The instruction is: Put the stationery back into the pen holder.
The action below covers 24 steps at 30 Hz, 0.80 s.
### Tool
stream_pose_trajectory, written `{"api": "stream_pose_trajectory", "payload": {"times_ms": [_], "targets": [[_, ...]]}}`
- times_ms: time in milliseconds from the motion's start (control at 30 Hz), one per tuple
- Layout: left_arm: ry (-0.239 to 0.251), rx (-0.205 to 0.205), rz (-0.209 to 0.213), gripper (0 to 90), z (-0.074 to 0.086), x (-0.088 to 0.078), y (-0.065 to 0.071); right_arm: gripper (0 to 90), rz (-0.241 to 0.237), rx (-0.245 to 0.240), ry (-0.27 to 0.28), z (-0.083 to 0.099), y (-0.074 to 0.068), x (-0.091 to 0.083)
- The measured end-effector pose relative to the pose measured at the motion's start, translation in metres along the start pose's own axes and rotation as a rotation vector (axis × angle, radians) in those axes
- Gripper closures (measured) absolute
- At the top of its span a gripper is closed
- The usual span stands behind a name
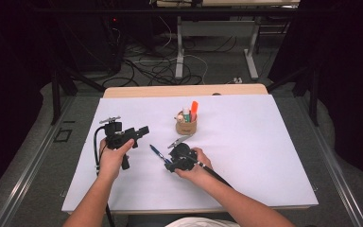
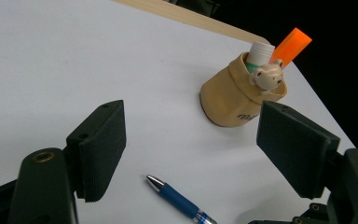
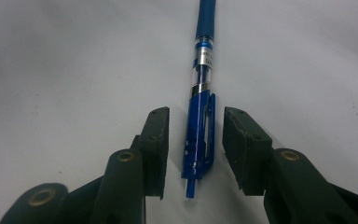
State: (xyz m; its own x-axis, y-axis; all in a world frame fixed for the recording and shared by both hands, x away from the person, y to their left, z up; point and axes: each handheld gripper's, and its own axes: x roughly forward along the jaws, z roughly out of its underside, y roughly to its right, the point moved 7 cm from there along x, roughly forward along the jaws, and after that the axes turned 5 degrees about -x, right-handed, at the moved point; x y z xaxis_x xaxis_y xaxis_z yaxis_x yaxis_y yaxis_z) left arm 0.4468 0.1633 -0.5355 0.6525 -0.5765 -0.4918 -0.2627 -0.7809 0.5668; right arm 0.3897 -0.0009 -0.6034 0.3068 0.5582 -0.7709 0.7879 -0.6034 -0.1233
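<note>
Flanking blue pen point(image 3: 200, 107), untouching, right gripper's point(image 3: 193, 149) pads point(image 3: 156, 144).

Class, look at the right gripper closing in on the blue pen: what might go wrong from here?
1. The right gripper straddles only the blue pen's clip end, with gaps either side, so once lifted the long barrel may droop or twist.
2. The pen lies slightly askew between the pads and may roll or skid on the smooth white table.
3. The tan pen holder already looks crowded and might tip.
</note>
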Motion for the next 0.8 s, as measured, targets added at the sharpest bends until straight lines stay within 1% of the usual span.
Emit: {"api": "stream_pose_trajectory", "payload": {"times_ms": [33,100,133,200,233,267,300,333,400,433,467,500,533,633,667,800], "targets": [[0.004,-0.006,0.001,24.3,0.0000,0.0004,0.0004,63.8,0.009,-0.007,0.004,-0.0002,0.0004,0.0014],[0.012,-0.007,-0.001,24.2,-0.0001,0.0014,0.0003,64.5,0.013,-0.011,0.000,-0.0002,0.0005,0.0013],[0.011,-0.006,-0.002,24.3,0.0000,0.0014,0.0002,65.2,0.017,-0.006,-0.001,-0.0004,0.0006,0.0016],[0.012,-0.007,-0.002,24.3,-0.0001,0.0014,0.0001,65.9,0.028,-0.021,-0.001,-0.0002,0.0003,0.0018],[0.012,-0.009,-0.001,24.3,-0.0001,0.0014,0.0002,65.9,0.028,-0.021,-0.001,-0.0002,0.0003,0.0018],[0.003,-0.008,0.001,24.3,0.0001,0.0007,0.0001,66.0,0.043,-0.031,0.002,-0.0004,-0.0003,0.0024],[0.005,-0.007,0.001,24.3,0.0000,0.0007,0.0001,66.0,0.043,-0.031,0.002,-0.0004,-0.0003,0.0024],[0.004,-0.008,0.001,24.3,0.0000,0.0007,0.0000,66.2,0.055,-0.024,-0.006,0.0002,-0.0019,0.0022],[0.004,-0.008,0.001,24.3,0.0001,0.0008,-0.0001,66.9,0.075,-0.048,-0.004,0.0003,-0.0033,0.0029],[0.004,-0.008,0.001,24.3,0.0001,0.0009,-0.0002,68.2,0.105,-0.064,-0.004,0.0005,-0.0046,0.0035],[0.003,-0.007,0.000,24.3,0.0003,0.0010,-0.0003,68.2,0.105,-0.064,-0.004,0.0005,-0.0046,0.0035],[0.014,-0.008,-0.002,24.3,0.0000,0.0019,-0.0003,68.4,0.122,-0.047,-0.011,0.0014,-0.0070,0.0032],[0.008,-0.008,-0.003,24.3,0.0002,0.0016,-0.0003,68.5,0.127,-0.063,-0.007,0.0007,-0.0063,0.0037],[0.010,-0.005,-0.001,24.3,0.0002,0.0021,-0.0008,69.9,0.137,-0.070,-0.007,0.0008,-0.0067,0.0038],[0.011,-0.006,-0.001,24.3,0.0001,0.0021,-0.0008,71.4,0.139,-0.080,-0.005,0.0008,-0.0076,0.0039],[0.010,-0.011,-0.003,24.4,0.0003,0.0018,-0.0013,73.8,0.147,-0.071,-0.005,0.0008,-0.0081,0.0040]]}}
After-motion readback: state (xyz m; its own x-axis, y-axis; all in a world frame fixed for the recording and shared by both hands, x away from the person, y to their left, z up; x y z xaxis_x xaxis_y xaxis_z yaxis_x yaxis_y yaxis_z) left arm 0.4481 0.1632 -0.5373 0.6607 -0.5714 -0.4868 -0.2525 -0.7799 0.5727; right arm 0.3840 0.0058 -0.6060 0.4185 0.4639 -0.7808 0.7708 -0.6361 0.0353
